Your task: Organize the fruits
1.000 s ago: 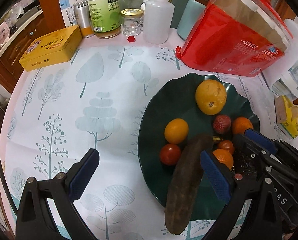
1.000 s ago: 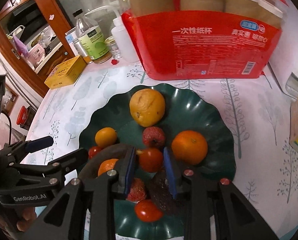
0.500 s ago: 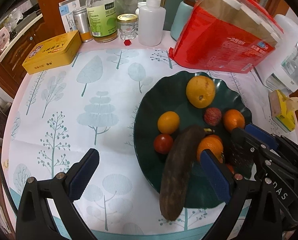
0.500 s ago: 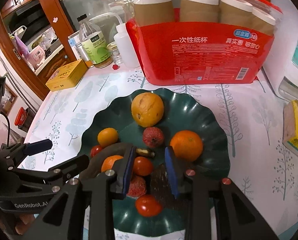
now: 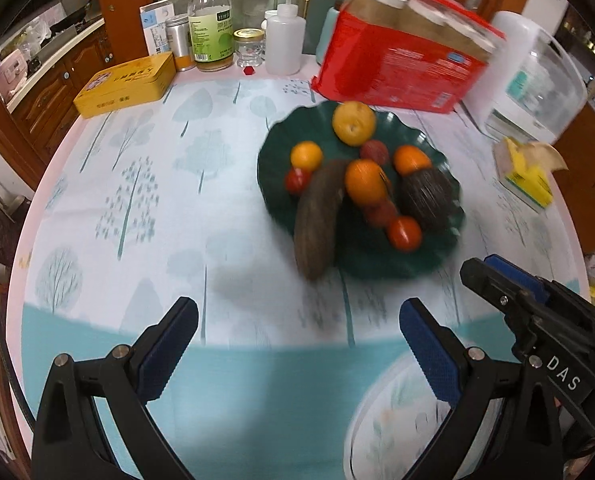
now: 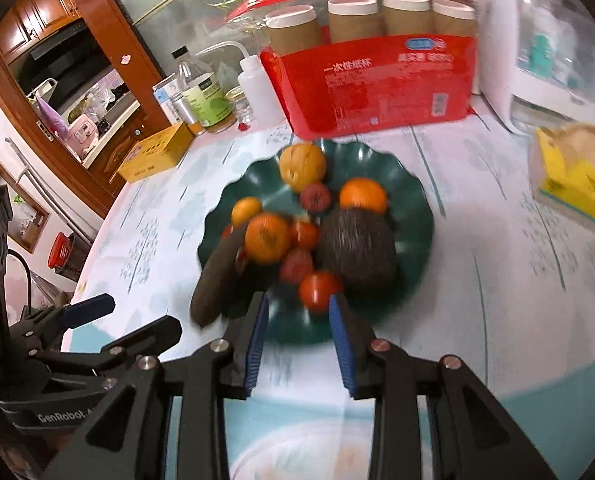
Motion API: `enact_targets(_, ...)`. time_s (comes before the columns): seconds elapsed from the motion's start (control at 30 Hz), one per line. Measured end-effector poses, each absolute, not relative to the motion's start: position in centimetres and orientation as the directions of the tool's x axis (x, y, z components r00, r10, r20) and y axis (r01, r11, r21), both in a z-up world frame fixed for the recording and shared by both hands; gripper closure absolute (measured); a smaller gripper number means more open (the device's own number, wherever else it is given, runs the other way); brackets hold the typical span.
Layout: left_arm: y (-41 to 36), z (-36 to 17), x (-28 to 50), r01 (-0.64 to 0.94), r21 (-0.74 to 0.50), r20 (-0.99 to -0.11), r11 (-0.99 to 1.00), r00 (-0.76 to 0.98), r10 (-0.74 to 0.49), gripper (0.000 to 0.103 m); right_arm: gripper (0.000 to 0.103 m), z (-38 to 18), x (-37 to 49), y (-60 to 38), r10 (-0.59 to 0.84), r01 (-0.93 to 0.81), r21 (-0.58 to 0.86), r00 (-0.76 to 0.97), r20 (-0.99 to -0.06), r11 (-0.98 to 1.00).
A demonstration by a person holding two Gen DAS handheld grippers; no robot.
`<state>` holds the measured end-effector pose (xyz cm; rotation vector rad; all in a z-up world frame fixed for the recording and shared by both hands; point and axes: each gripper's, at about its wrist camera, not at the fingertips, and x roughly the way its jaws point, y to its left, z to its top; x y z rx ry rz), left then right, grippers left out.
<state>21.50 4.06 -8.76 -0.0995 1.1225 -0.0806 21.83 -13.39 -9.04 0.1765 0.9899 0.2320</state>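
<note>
Motion blur is smearing the fruit in both wrist views, so the small red pieces in the middle of the pile are running together and you cannot separate them cleanly. You are holding the left gripper [image 5: 297, 320] wide open over the tablecloth [image 5: 169, 184], short of the green plate [image 5: 441, 256], gripping nothing. You are holding the right gripper [image 6: 299, 316] partly open with nothing between its blue pads [image 6: 342, 344], just short of the plate's near rim. All the fruit is sitting on the plate: one large yellow fruit [image 5: 354, 123] at the far side, three orange ones [image 5: 365, 182], one dark rough-skinned avocado [image 5: 427, 198], and one long brown fruit [image 5: 319, 220] whose end is hanging over the rim onto the cloth. Two tomatoes [image 5: 405, 233] are showing clearly; the reddish pieces between them are too blurred to count.
</note>
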Motion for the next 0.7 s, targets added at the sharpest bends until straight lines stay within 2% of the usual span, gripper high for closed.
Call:
enact_targets(0.47, 3.7, -5.1, 6.1, 0.098, -0.132, -0.862, 0.986, 0.481, -0.163, 0.003, 0.070, -6.2, 4.6, -15.4, 0.153, -0.028, 0.168, 0.569, -0.808, 0.985)
enact_targets(0.7, 4.3, -3.4, 1.5, 0.059, -0.095, -0.848, 0.994, 0.518, -0.112, 0.003, 0.064, -2.9, -0.8, -16.8, 0.095, 0.024, 0.142, 0.636, -0.766, 0.990)
